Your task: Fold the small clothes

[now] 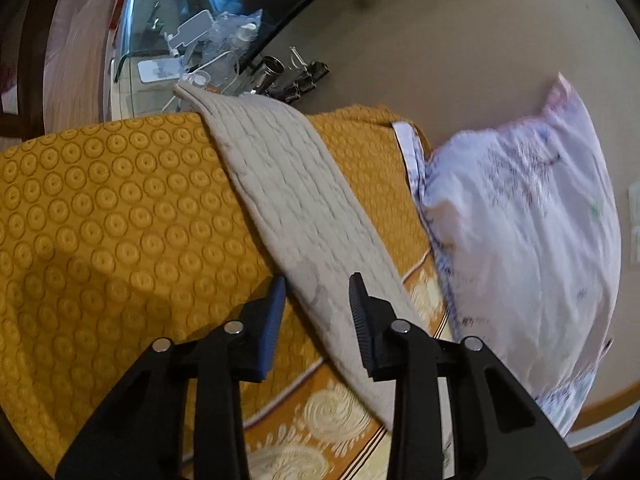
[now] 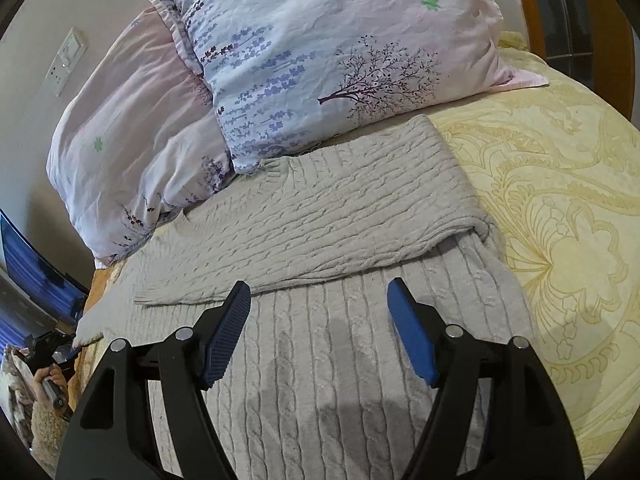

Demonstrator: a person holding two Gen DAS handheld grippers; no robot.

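Note:
A grey cable-knit sweater [image 2: 320,216] lies flat on the bed, one sleeve folded across its body. My right gripper [image 2: 318,284] hovers over the sweater's lower half, open, with nothing between its blue pads. In the left wrist view the sweater [image 1: 288,184] shows as a long grey strip draped over the bed's edge. My left gripper [image 1: 316,282] is at the near end of that strip, jaws apart, and the cloth lies behind the gap without being pinched. The right wrist view shows the left gripper [image 2: 52,346] small at the far left, held by a hand next to the sweater's corner.
Two pale floral pillows [image 2: 320,52] lie against the sweater's far edge. The yellow patterned bedspread [image 2: 560,220] extends to the right, and its mustard side [image 1: 100,220] hangs down. A glass table [image 1: 160,68] with cables and clips stands beyond the bed. Wall sockets [image 2: 66,60] are at the left.

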